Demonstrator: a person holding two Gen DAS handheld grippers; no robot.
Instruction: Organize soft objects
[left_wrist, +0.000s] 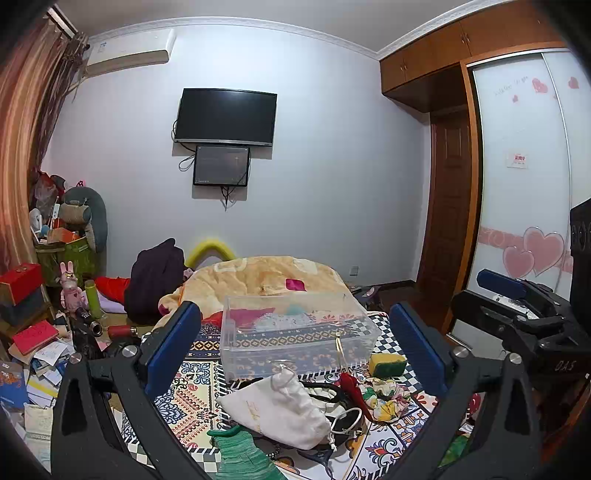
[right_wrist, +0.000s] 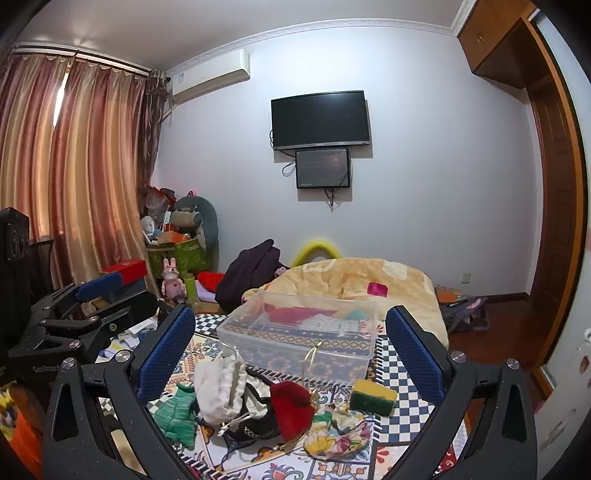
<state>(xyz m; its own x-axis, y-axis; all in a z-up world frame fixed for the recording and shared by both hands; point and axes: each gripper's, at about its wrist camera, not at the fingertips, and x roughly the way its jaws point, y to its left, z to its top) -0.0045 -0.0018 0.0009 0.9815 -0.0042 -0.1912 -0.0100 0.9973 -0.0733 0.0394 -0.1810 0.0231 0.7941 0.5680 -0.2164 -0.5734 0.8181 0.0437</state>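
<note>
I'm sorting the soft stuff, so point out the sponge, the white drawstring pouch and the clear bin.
sponge (right_wrist: 373, 397), right wrist view, yellow top face.
white drawstring pouch (left_wrist: 280, 413), left wrist view, middle of its body.
clear bin (right_wrist: 295, 347), right wrist view, front wall.

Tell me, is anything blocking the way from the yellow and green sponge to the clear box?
Nothing visible does. The sponge lies on the patterned cloth just in front of the clear box, near its right corner, with only bare cloth between them. The box is open on top. Both grippers are open and hold nothing.
</note>
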